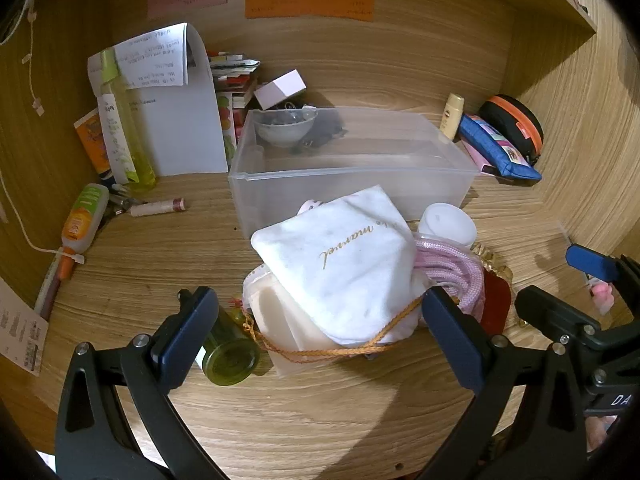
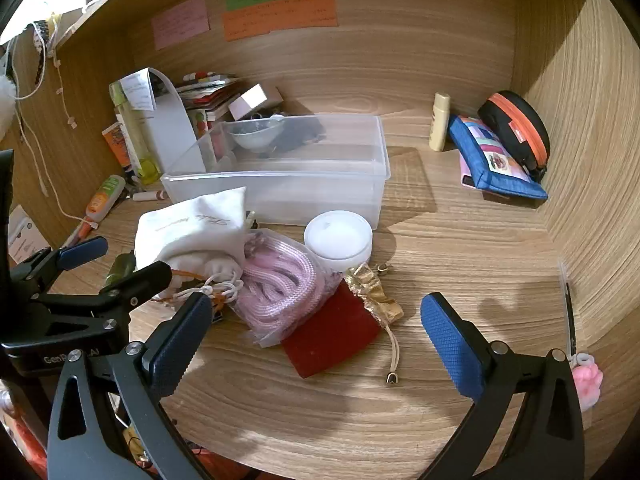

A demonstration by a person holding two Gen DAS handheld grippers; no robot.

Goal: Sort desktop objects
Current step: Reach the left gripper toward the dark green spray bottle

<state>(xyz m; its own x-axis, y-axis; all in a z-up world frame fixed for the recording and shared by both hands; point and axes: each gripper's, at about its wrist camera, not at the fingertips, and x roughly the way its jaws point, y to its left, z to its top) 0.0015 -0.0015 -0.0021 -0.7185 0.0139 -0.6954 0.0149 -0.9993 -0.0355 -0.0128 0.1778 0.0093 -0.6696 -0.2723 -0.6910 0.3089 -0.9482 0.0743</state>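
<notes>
A pile of small items lies in the middle of the wooden desk, in front of a clear plastic bin (image 1: 360, 168) (image 2: 288, 192). On top is a white drawstring pouch (image 1: 340, 264) (image 2: 192, 224). Beside it are a bag of pink cord (image 1: 452, 276) (image 2: 280, 284), a red pouch with gold trim (image 2: 336, 332), a white round jar (image 1: 448, 220) (image 2: 338, 236) and a green bottle (image 1: 230, 352). My left gripper (image 1: 316, 336) is open, its jaws on either side of the white pouch. My right gripper (image 2: 316, 332) is open around the red pouch.
A glass bowl (image 1: 284, 126) sits at the bin's back. Papers, a spray bottle (image 1: 124, 128) and tubes (image 1: 84, 216) crowd the back left. A blue pouch (image 2: 492, 160), a black-orange case (image 2: 516, 128) and a cream bottle (image 2: 439, 120) stand at the back right. Wooden walls enclose the desk.
</notes>
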